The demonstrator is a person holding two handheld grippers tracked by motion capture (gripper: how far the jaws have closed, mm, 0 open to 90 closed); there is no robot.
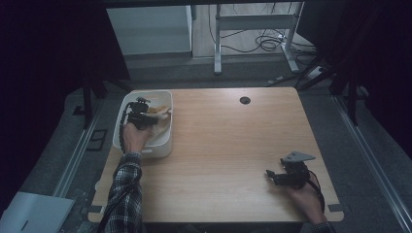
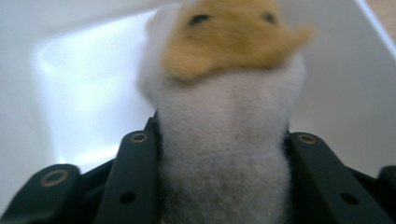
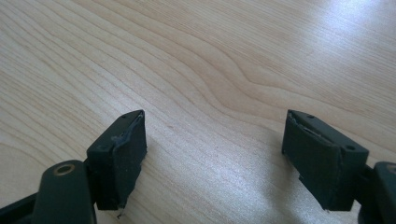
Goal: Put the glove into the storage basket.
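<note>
the left gripper [image 2: 219, 177] has its two black jaws pressed against the flanks of a plush toy [image 2: 224, 130], a soft white body with a tan furry head and small dark eyes, so the toy is pinched at its middle and stands up between the jaws; the fabric bulges a little past them, which suggests a firm squeeze on something that gives. the toy sits low inside a white bin [image 2: 70, 93], whose smooth walls rise around it, and i judge that the grip is taken at the body because that is the thickest and steadiest part to hold for lowering it in or lifting it out. in the high view the left gripper [image 1: 148, 115] hangs over the white bin [image 1: 160, 148] at the table's near left corner, the plush toy [image 1: 163, 112] showing pale and tan just past it; the left hand [image 1: 133, 138] reaches forward with the wrist bent down into the bin, a plaid sleeve [image 1: 124, 189] behind it. the right gripper [image 3: 212, 154] stands wide open with nothing between its jaws, resting low over the bare wooden table [image 3: 210, 60]. in the high view the right gripper [image 1: 272, 175] lies well apart from the bin, near the front right edge, pointing left across the table, the right hand [image 1: 303, 196] behind it.
</note>
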